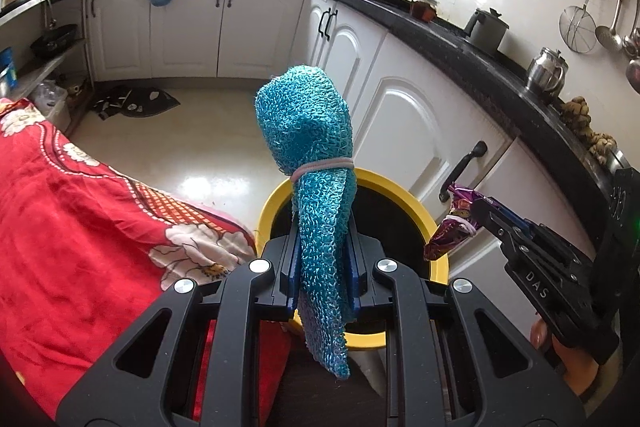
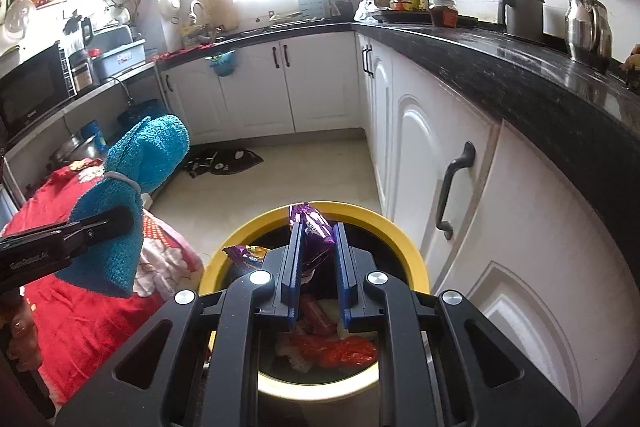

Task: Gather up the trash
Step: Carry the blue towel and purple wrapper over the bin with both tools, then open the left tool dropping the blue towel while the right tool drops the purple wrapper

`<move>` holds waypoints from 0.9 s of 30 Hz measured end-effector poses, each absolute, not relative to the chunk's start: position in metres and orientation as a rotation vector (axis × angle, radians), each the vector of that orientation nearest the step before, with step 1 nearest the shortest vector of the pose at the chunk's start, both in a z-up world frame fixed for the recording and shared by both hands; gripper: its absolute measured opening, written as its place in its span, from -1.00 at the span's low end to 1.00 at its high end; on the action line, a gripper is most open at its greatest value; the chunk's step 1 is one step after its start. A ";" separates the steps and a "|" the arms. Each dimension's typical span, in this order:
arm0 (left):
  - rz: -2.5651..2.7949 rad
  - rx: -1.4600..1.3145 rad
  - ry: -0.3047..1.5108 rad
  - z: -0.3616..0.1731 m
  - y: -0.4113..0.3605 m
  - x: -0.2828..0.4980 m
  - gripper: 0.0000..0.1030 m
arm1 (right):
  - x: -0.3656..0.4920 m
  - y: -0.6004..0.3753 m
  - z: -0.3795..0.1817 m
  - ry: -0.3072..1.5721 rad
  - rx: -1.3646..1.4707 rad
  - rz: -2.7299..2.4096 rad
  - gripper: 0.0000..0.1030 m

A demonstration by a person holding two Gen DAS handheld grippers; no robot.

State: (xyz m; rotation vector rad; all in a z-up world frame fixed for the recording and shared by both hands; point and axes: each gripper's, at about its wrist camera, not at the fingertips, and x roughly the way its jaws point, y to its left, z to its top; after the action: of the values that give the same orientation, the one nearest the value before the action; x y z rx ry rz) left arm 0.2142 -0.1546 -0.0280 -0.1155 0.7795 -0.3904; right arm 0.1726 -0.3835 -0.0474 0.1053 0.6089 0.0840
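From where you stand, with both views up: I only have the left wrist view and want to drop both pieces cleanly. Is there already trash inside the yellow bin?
Observer: Yes. The right wrist view looks into the yellow bin, and red plastic scraps lie at the bottom.
Operator: Is the purple wrapper over the opening?
Observer: Yes. The right tongs are shut on the purple wrapper, which shows above the bin's mouth.
Operator: Anything else purple nearby?
Observer: A second purple wrapper sits at the bin's near-left rim.
Operator: And my blue mesh cloth?
Observer: From the right, the blue mesh cloth appears left of the bin, over the red floral cloth.
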 end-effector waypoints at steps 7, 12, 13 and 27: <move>-0.415 -0.104 0.824 -0.044 -0.167 0.220 -0.75 | 0.177 -0.386 -0.062 0.634 0.102 0.065 -0.71; -0.422 -0.105 0.866 -0.059 -0.175 0.228 -0.74 | 0.184 -0.388 -0.076 0.664 0.106 0.060 -0.71; -0.425 -0.106 0.873 -0.061 -0.176 0.230 -0.74 | 0.184 -0.388 -0.078 0.668 0.106 0.059 -0.71; -0.437 -0.089 0.927 -0.084 -0.195 0.247 -0.69 | 0.195 -0.387 -0.099 0.706 0.132 0.057 -0.69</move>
State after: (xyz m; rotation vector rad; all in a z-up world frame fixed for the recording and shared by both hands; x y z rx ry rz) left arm 0.2466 -0.1947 -0.0837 -0.0893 0.9273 -0.4372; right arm 0.1946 -0.3873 -0.0989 0.1318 0.7057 0.0573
